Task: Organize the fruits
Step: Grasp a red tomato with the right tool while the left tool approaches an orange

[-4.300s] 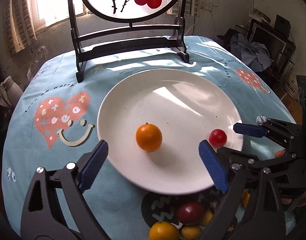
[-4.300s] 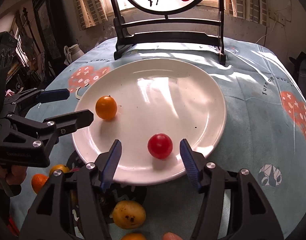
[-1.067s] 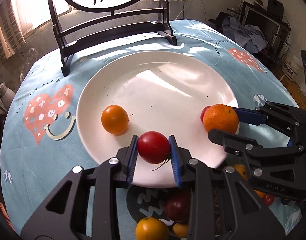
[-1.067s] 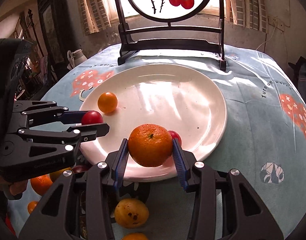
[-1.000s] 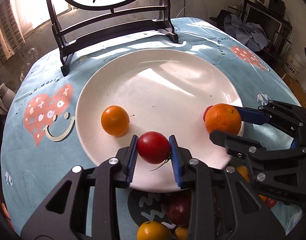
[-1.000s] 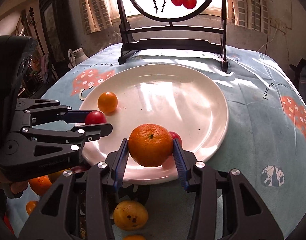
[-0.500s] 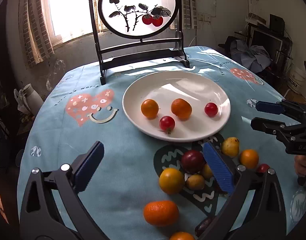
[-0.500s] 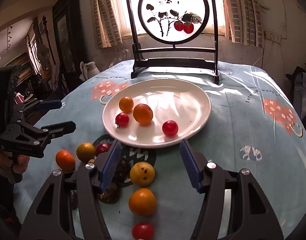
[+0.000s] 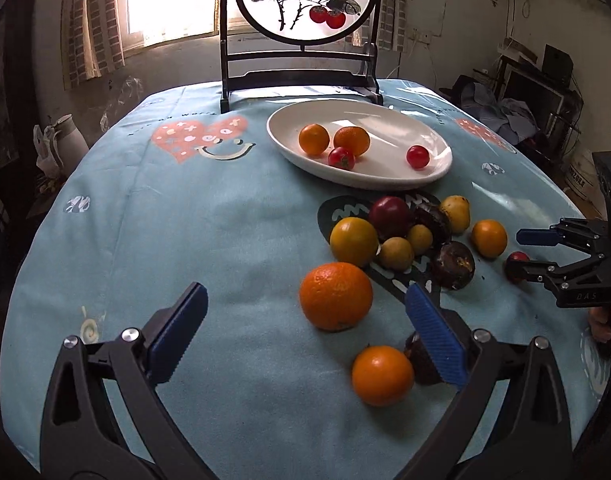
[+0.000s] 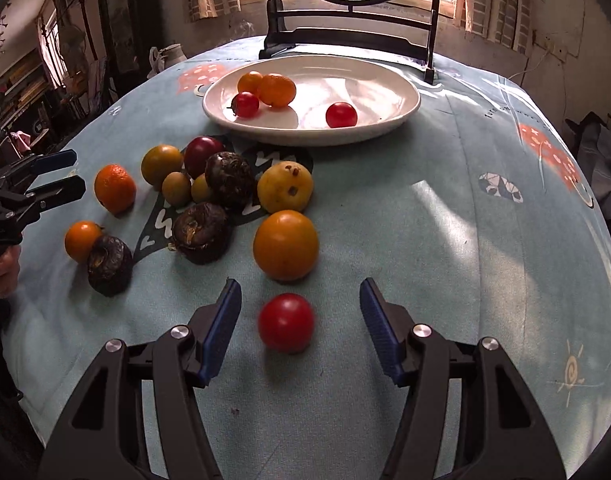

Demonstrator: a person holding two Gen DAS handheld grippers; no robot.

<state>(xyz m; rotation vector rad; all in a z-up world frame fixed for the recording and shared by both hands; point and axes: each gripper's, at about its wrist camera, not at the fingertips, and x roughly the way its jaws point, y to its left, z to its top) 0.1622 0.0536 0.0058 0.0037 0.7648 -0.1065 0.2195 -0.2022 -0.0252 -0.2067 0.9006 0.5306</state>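
Your left gripper (image 9: 305,332) hangs low over the blue tablecloth (image 9: 185,240), pads wide apart, holding nothing. A big orange (image 9: 336,296) sits on the cloth just ahead, nearer the right pad than the left. A smaller orange fruit (image 9: 382,375) lies closer in, touching a dark wrinkled fruit (image 9: 421,364) partly hidden behind that right pad. To take the big orange cleanly, shift right so it's centred btwn the pads, then close at its widest part; keep the right pad clear of the small orange w/ its dark neighbour.

Farther right, the loose pile (image 10: 209,188) of yellow, purple and dark fruit sits on the cloth near the white plate (image 10: 385,128), which holds four pieces: two orange, two red.

Your right gripper (image 10: 300,330) is also spread open, empty. A red tomato (image 10: 286,322) lies btwn its pads, touching neither, a bit left of centre. Nudge left, close gently at its middle; it looks soft, and it's round enough to roll. An orange-yellow fruit (image 10: 285,245) sits just beyond it, so don't push fwd.
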